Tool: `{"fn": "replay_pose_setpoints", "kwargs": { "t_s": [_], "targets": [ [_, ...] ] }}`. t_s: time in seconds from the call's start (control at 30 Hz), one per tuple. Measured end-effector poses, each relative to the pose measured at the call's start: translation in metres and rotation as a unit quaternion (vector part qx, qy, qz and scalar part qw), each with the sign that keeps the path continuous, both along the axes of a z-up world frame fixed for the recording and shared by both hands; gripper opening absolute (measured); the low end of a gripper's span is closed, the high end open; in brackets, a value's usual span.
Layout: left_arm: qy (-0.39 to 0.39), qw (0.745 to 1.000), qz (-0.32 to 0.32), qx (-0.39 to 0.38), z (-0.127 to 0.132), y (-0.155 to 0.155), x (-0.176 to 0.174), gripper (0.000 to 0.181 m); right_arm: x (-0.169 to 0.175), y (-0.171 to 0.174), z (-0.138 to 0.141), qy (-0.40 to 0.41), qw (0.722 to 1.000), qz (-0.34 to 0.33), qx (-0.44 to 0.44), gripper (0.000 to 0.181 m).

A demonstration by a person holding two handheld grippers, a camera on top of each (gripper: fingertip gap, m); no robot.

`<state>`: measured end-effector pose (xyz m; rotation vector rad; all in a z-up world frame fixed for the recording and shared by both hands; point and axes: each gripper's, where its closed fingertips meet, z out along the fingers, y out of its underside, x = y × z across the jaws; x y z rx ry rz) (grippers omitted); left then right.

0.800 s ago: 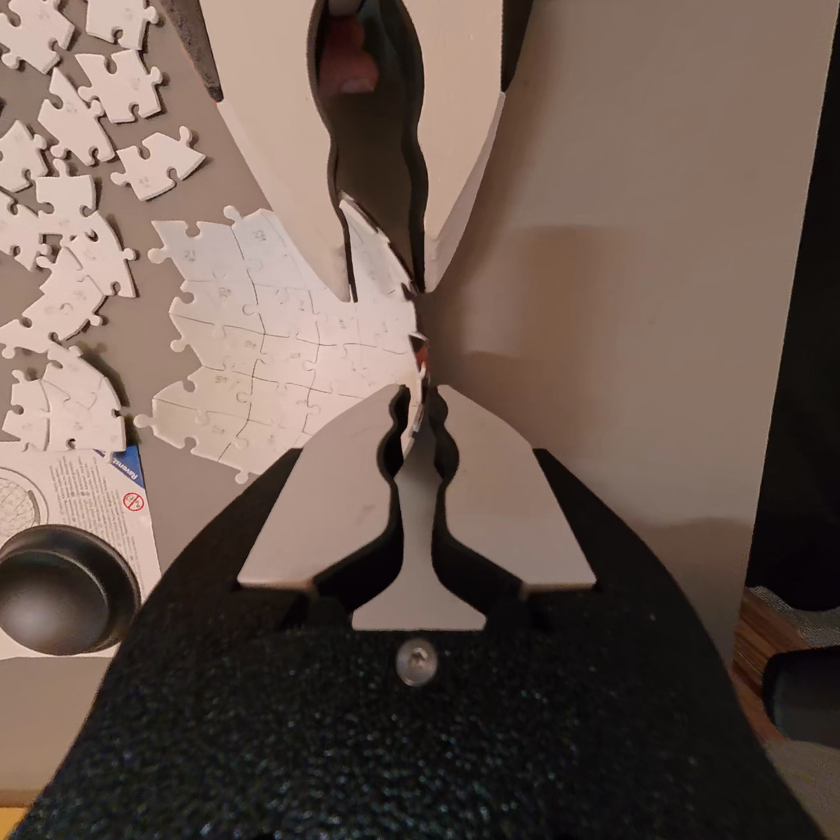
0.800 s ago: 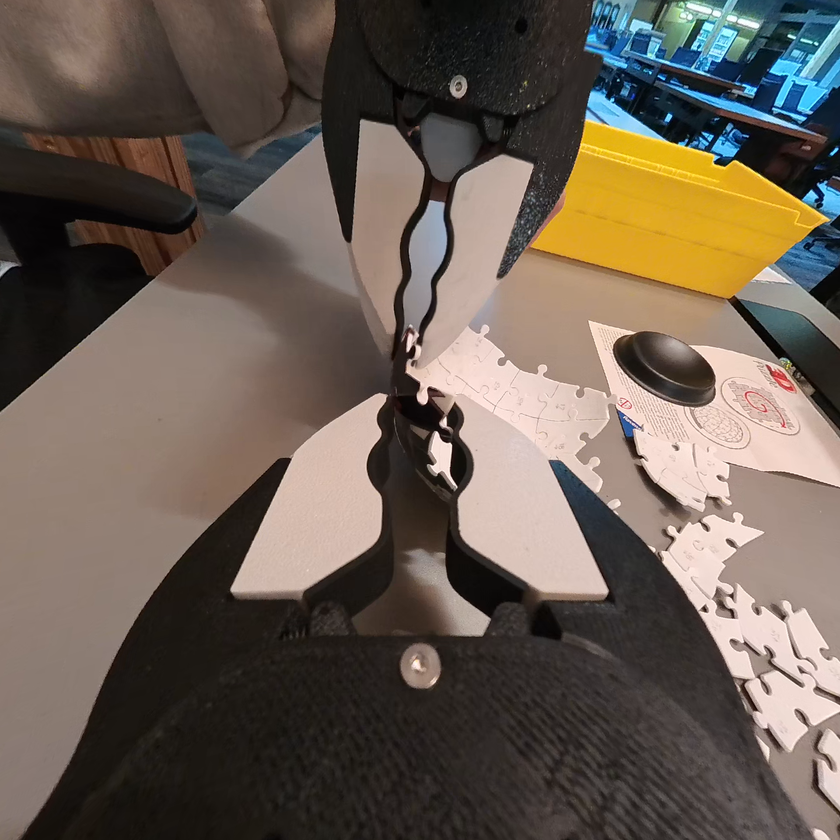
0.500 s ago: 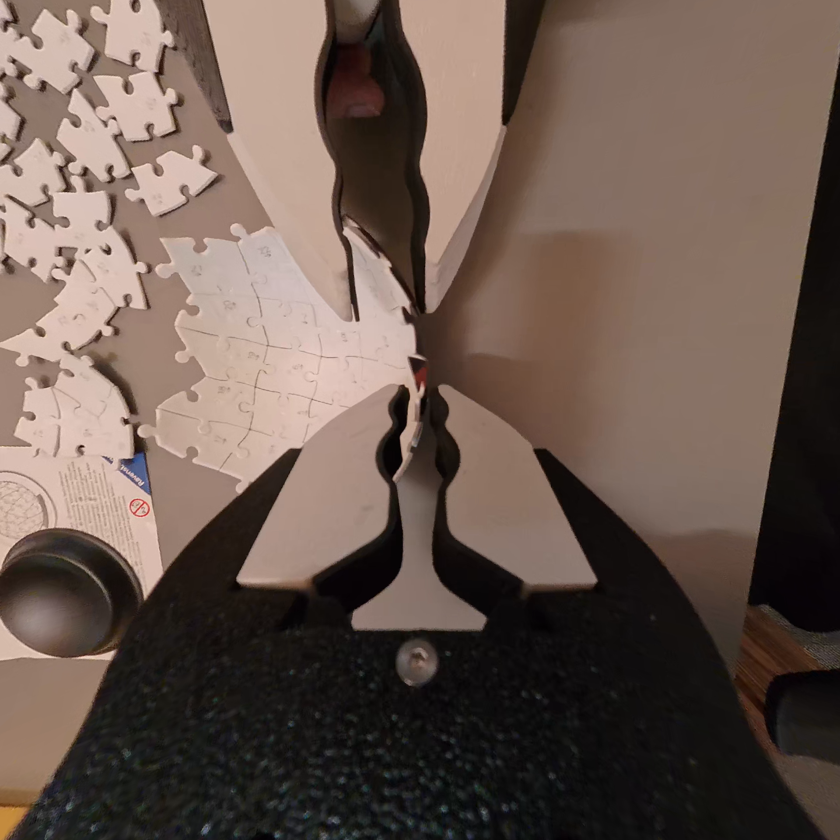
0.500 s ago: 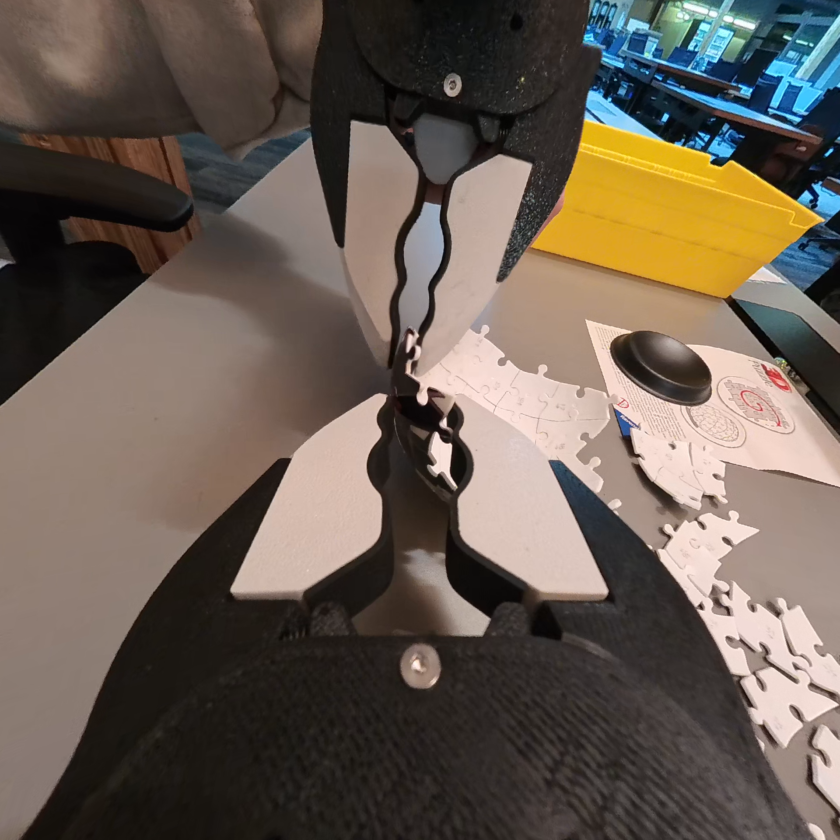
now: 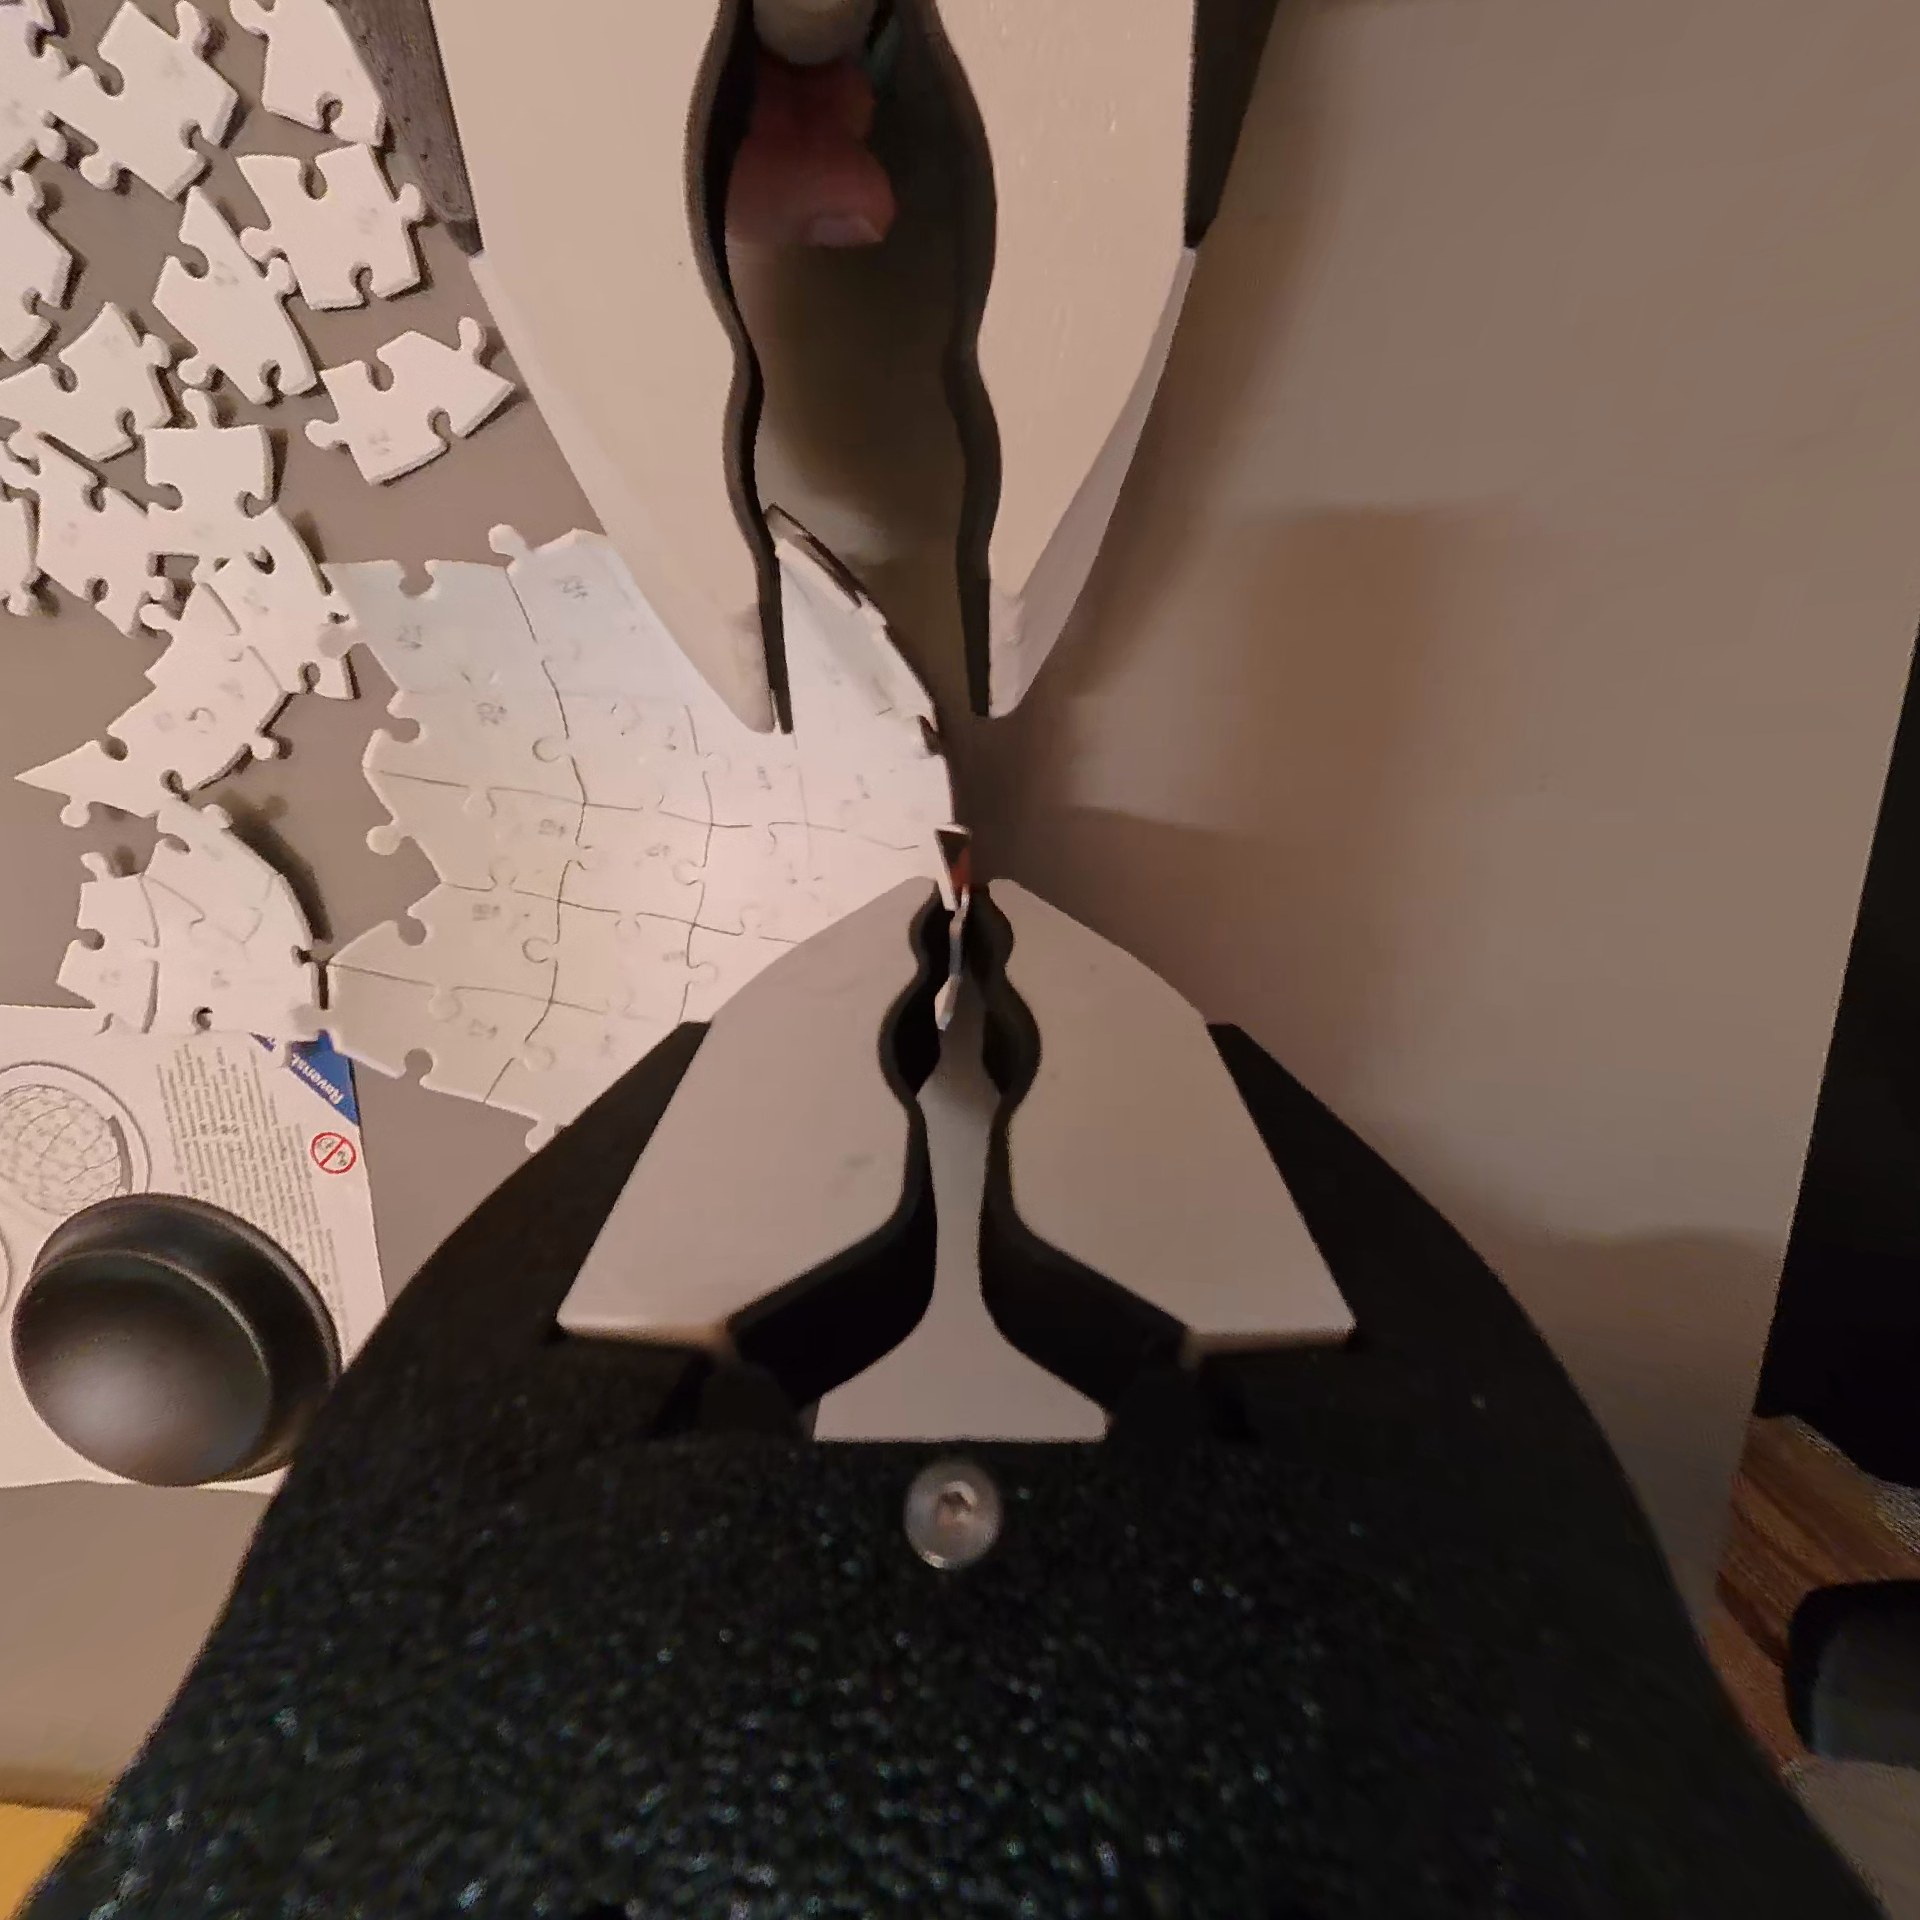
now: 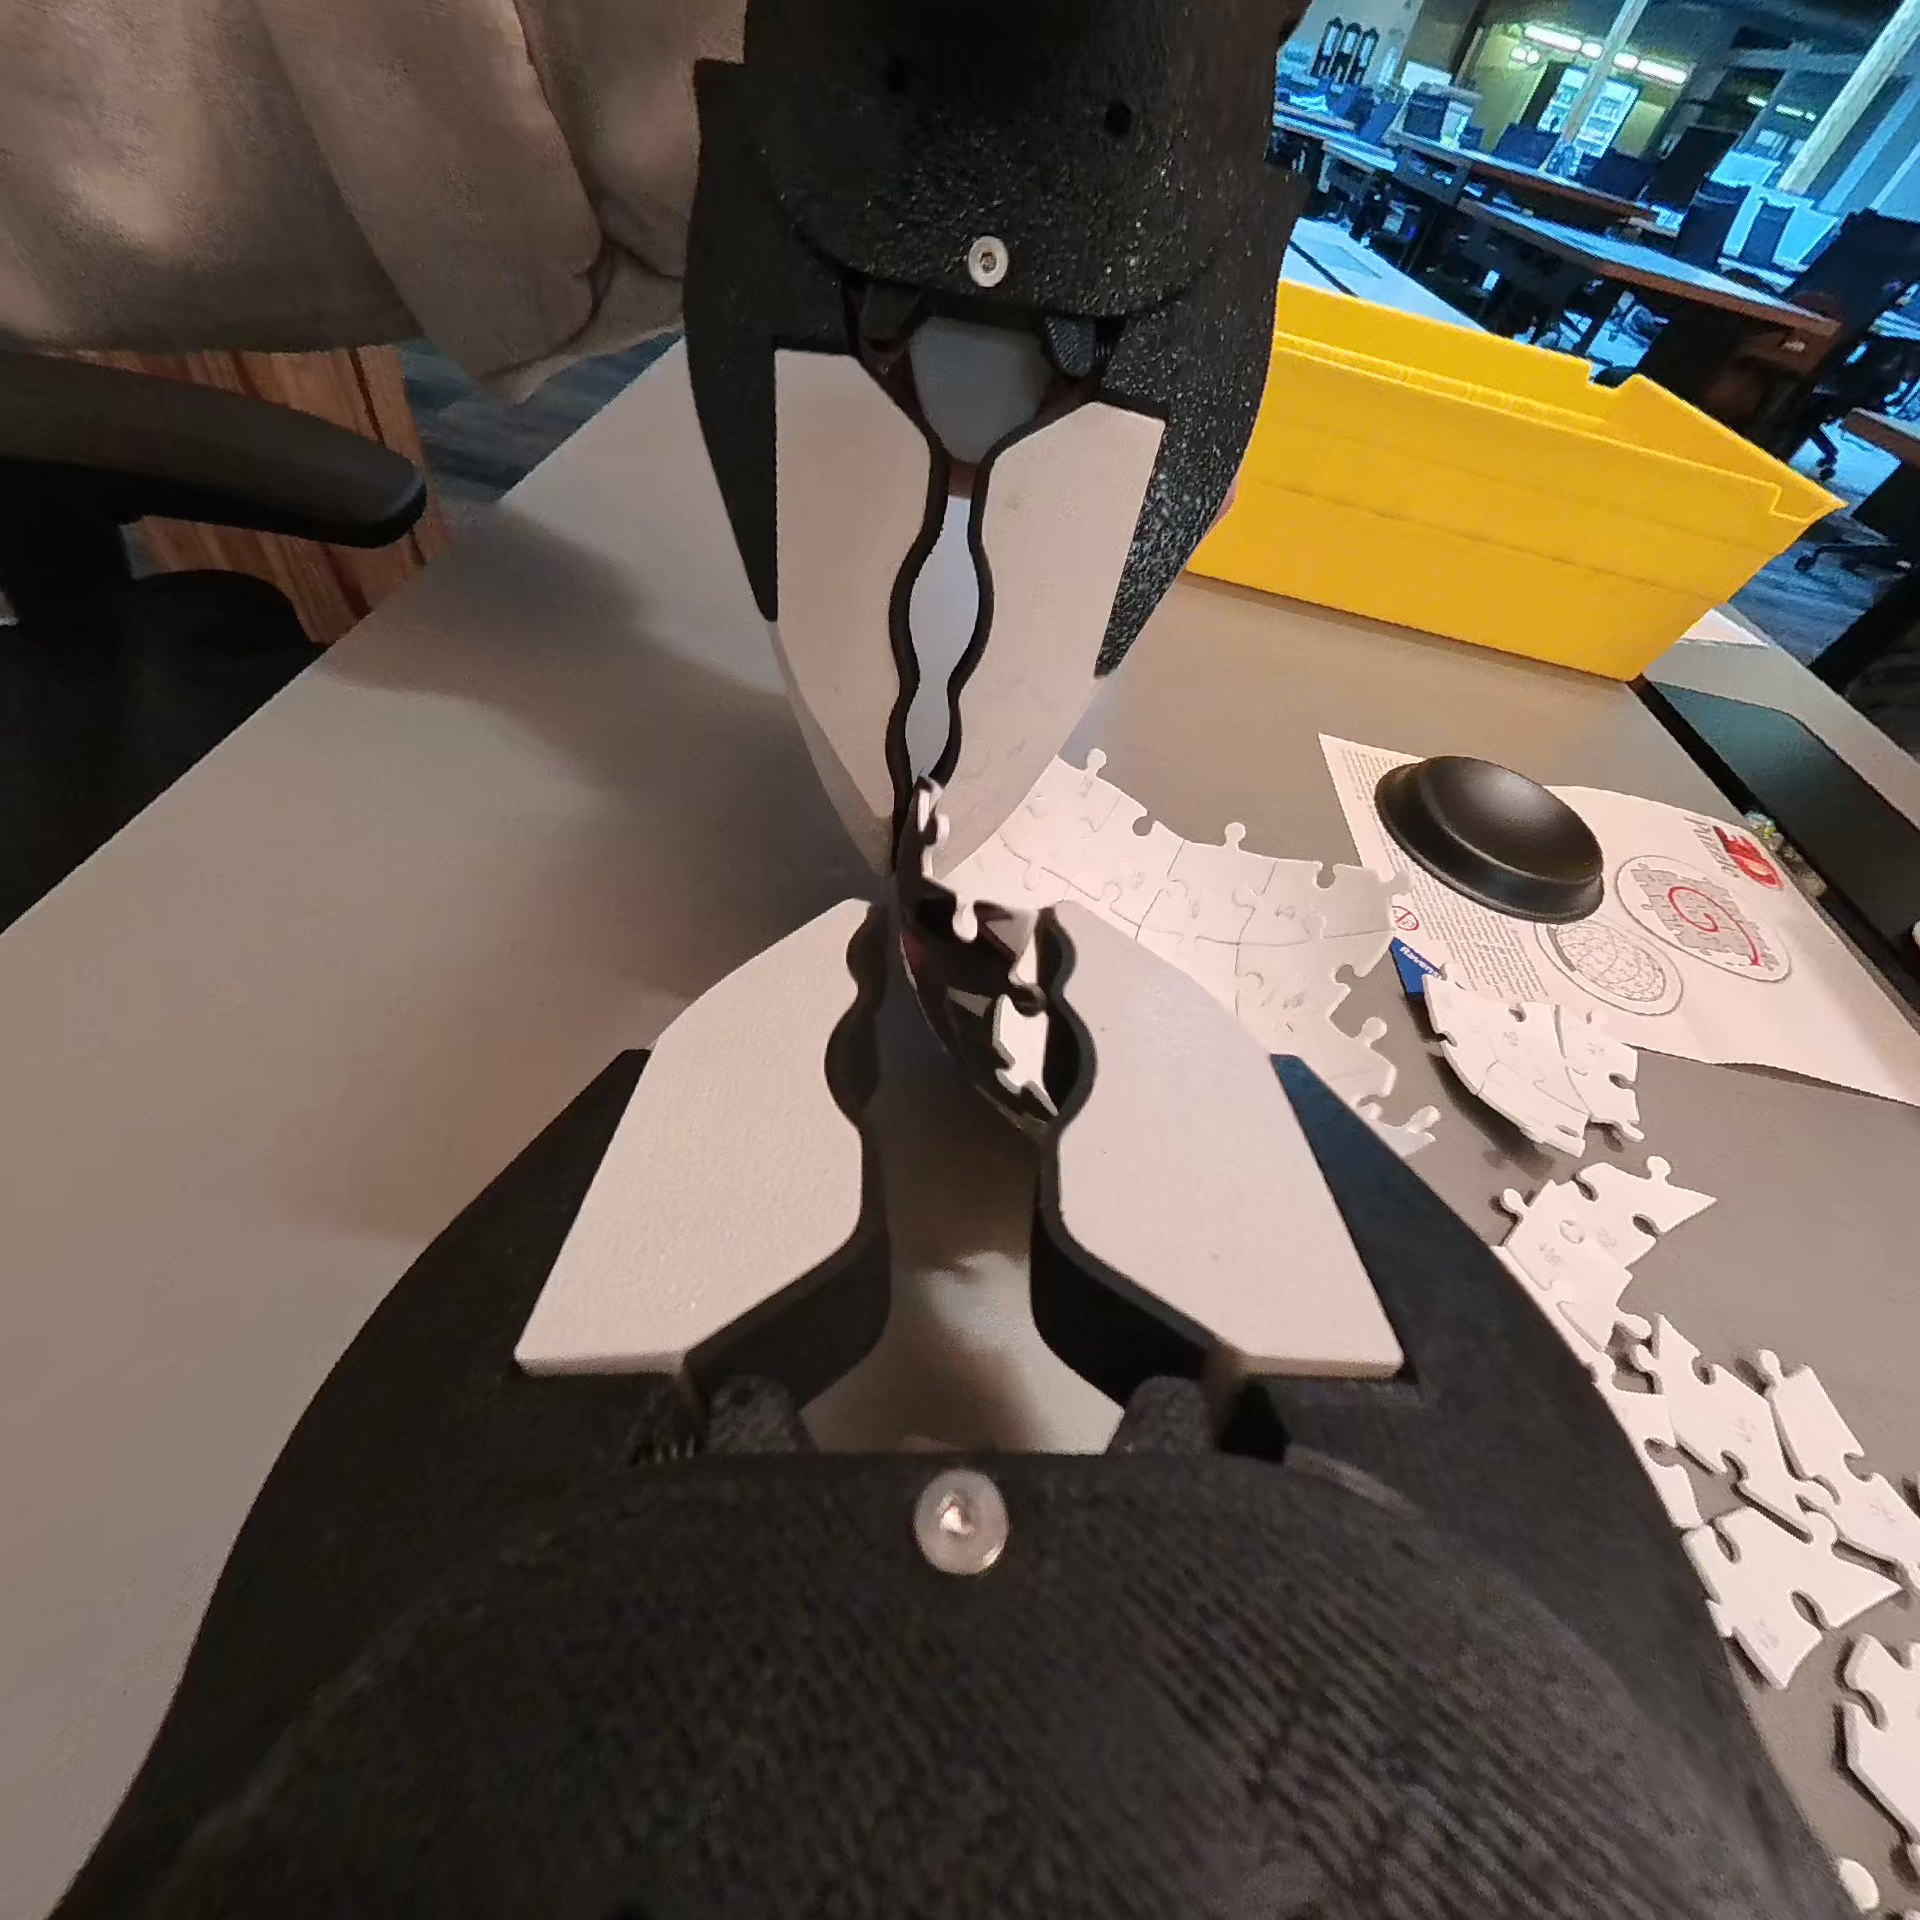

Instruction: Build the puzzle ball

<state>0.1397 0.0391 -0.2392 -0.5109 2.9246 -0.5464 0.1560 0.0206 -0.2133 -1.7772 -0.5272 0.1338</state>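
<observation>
Holding tip to tip above the grey table, our left gripper stays clamped on a single puzzle piece and our right gripper on the curved assembled section; since before, the grippers have drawn slightly apart.

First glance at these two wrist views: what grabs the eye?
The two grippers meeting tip to tip above the grey table: the left gripper pinches one puzzle piece edge-on, and the right gripper holds another piece. Just past the tips lies a white curved sheet of joined pieces, with loose pieces along the table's edge. A yellow bin stands behind.
</observation>
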Motion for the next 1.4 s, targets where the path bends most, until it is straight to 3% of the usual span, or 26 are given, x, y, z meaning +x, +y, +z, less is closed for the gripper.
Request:
{"fn": "replay_pose_setpoints", "kwargs": {
  "t_s": [0.03, 0.23, 0.47, 0.73, 0.93, 1.17, 1.4],
  "targets": [
    [0.003, 1.000, 0.000, -0.004, 0.001, 0.001, 0.000, 0.003, 0.001, 0.000, 0.001, 0.002, 1.000, -0.002, 0.003, 0.030],
    [0.052, 0.992, 0.054, -0.102, 0.015, -0.002, 0.003, 0.003, 0.014, 0.000, 0.013, 0.024, 0.998, -0.035, 0.040, 0.045],
    [0.089, 0.972, 0.104, -0.190, 0.023, 0.001, 0.010, 0.003, 0.026, 0.000, 0.018, 0.028, 0.995, -0.067, 0.060, 0.049],
    [0.087, 0.964, 0.138, -0.211, 0.028, 0.005, 0.016, 0.004, 0.046, 0.005, 0.018, 0.029, 0.988, -0.135, 0.062, 0.060],
    [0.093, 0.954, 0.163, -0.235, 0.030, 0.005, 0.020, 0.003, 0.040, 0.013, 0.005, -0.012, 0.989, -0.143, 0.025, 0.066],
    [0.081, 0.963, 0.141, -0.213, 0.022, 0.003, 0.014, 0.003, 0.044, 0.020, -0.010, -0.071, 0.981, -0.178, -0.010, 0.066],
    [0.051, 0.967, 0.139, -0.209, 0.022, 0.004, 0.018, 0.002, 0.049, 0.021, -0.008, -0.071, 0.978, -0.197, -0.007, 0.065]
  ]
}}
